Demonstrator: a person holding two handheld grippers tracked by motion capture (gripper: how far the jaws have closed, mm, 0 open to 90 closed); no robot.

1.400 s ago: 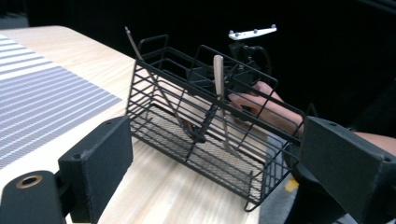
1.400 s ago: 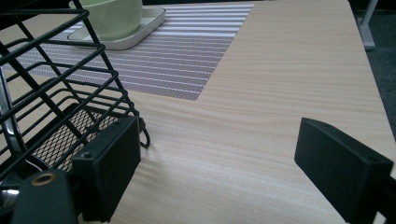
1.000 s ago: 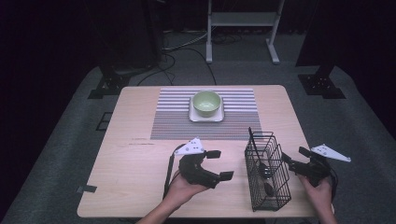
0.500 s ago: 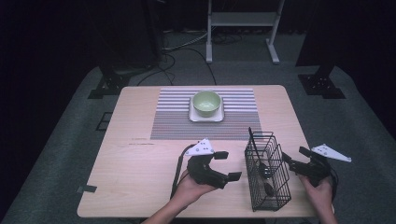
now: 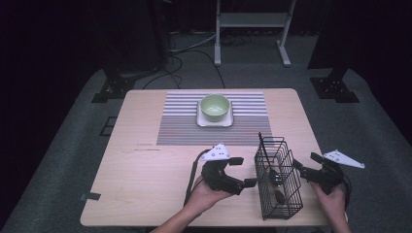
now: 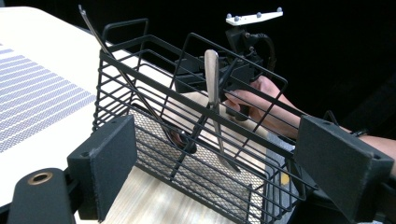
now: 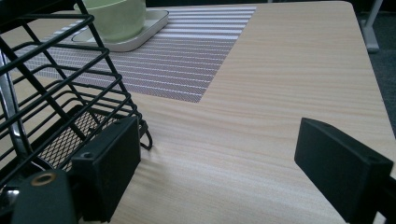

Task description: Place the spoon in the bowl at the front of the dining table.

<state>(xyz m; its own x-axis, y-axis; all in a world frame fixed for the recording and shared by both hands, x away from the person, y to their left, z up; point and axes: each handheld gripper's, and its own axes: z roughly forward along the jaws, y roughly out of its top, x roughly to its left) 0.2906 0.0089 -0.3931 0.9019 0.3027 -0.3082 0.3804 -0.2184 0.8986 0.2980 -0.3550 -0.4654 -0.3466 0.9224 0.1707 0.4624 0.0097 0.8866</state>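
1. Basket, black wire, standing at about 5 o'clock on the bench, between the two grippers; holding a pale-handled utensil and a thin metal one, both leaning.
2. Left gripper at 9 o'clock of the basket, jaws spread wide and holding nothing, aimed at the basket's long side.
3. Right gripper at 3 o'clock of the basket, jaws likewise apart and empty, one pad just beside the wire corner.
4. Likely risk: closing on thin wire off-centre, tilting the light basket and spilling the leaning utensils.
5. Further risk: a push from one side only, sliding the basket toward the near edge.
6. Green bowl on its tray, at 12 o'clock on the striped mat, well apart and out of harm.
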